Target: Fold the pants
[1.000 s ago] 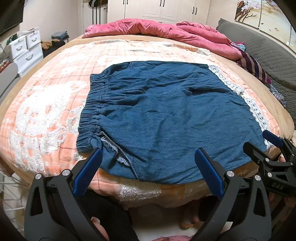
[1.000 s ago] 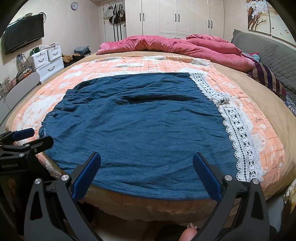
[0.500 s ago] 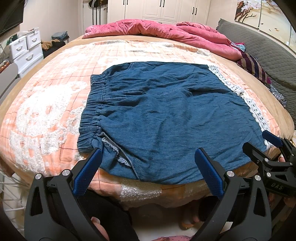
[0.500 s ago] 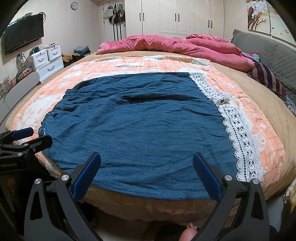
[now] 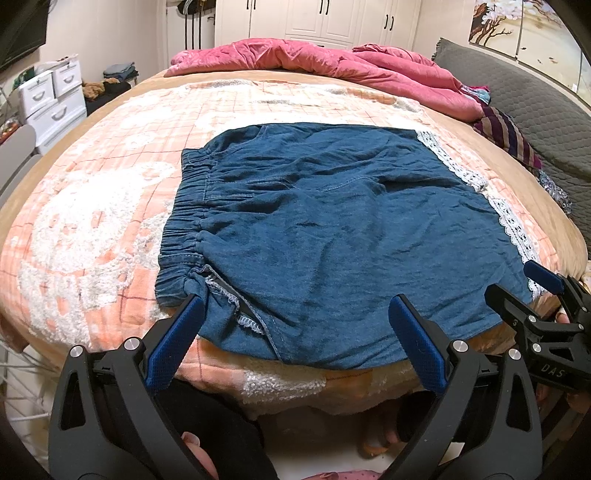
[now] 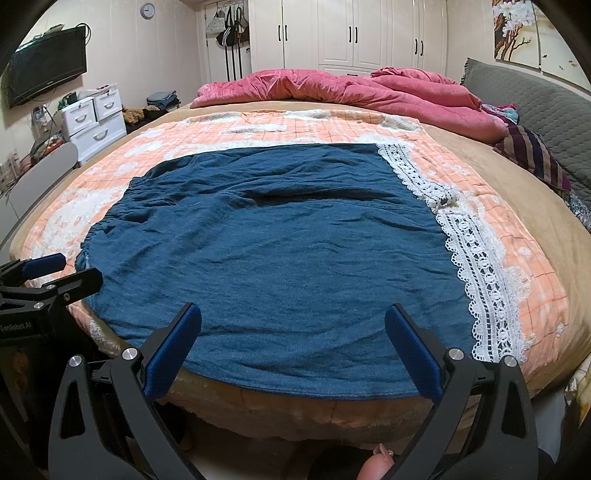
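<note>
Here the blue pants (image 5: 332, 229) lie spread flat on the orange checked blanket (image 5: 110, 192) that covers the bed, near its front edge. Their gathered elastic waistband (image 5: 184, 221) is on the left side, and a white lace trim (image 6: 469, 258) runs along their right edge. The fabric shows shallow wrinkles across the middle, and at the near left corner a seam with pale stitching is turned up.

The left gripper (image 5: 295, 343) hovers just in front of the bed's near edge, over the waistband end of the pants, its jaws spread wide with nothing between them; the blue pads do not seem to touch the cloth. The right gripper (image 6: 291, 347) sits at the same edge towards the lace end, its jaws likewise wide apart and empty. Each gripper shows at the side of the other's view: the right one at the right border of the left wrist view, the left one at the left border of the right wrist view.

A pink duvet (image 6: 351, 88) is bunched at the far end of the bed, with white wardrobes (image 6: 351, 33) behind it and a white drawer unit (image 6: 94, 118) at the left wall.
</note>
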A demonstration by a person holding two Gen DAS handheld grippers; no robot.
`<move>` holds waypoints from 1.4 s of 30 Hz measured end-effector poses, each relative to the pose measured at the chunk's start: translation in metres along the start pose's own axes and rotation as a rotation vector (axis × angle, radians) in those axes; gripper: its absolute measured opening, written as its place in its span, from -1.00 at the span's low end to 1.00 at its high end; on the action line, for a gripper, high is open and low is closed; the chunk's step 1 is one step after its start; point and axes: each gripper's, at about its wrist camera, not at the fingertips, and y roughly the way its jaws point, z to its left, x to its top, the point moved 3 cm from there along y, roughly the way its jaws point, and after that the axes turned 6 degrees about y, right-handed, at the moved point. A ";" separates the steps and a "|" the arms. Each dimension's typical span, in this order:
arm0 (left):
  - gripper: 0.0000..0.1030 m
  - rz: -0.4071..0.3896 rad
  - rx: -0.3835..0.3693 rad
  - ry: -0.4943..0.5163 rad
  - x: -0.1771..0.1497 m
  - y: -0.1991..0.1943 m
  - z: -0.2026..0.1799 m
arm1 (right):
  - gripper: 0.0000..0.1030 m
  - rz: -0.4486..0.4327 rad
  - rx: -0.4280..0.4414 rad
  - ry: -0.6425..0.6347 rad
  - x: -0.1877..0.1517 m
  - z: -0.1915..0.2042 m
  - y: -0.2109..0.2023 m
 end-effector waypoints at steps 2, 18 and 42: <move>0.82 0.000 -0.001 0.000 0.000 0.000 0.001 | 0.92 0.003 -0.001 0.000 0.001 0.000 0.001; 0.82 -0.007 -0.008 -0.025 0.027 0.015 0.033 | 0.92 0.032 0.022 -0.020 0.045 0.014 0.016; 0.82 0.035 0.091 -0.007 0.130 0.139 0.143 | 0.92 0.176 0.159 -0.299 0.177 0.079 0.180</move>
